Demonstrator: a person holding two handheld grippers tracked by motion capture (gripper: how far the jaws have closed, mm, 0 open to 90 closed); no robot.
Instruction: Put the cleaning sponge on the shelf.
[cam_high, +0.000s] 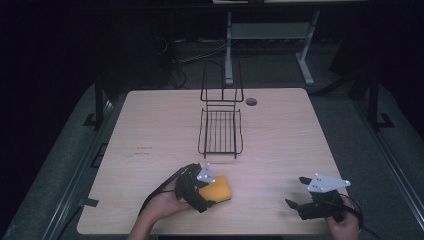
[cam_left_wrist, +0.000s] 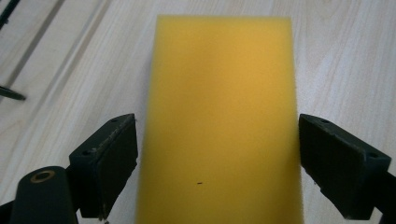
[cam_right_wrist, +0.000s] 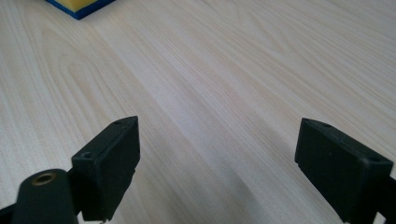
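1. The left gripper (cam_high: 212, 192) is sitting low over the near part of the counter (cam_high: 150, 130), held by the person's left hand (cam_high: 167, 200), whose forearm is entering from the bottom edge and angling up and to the right.
2. Its jaws are standing spread, one on each long side of the yellow sponge (cam_left_wrist: 219, 121). A narrow gap is showing at the left jaw; whether the right jaw is touching the foam cannot be told.
3. The yellow sponge is lying flat on the counter, near its front edge and left of centre, just in front of the wire rack (cam_high: 220, 131).
4. The right gripper (cam_high: 296, 192) is resting near the front right corner, well apart from the sponge, with the right hand (cam_high: 345, 226) gripping it from behind and pointing it leftward.
5. Its jaws are gaping wide over bare wood, holding nothing.
6. In the right gripper view, a sponge corner with a blue underside is showing at the top left.
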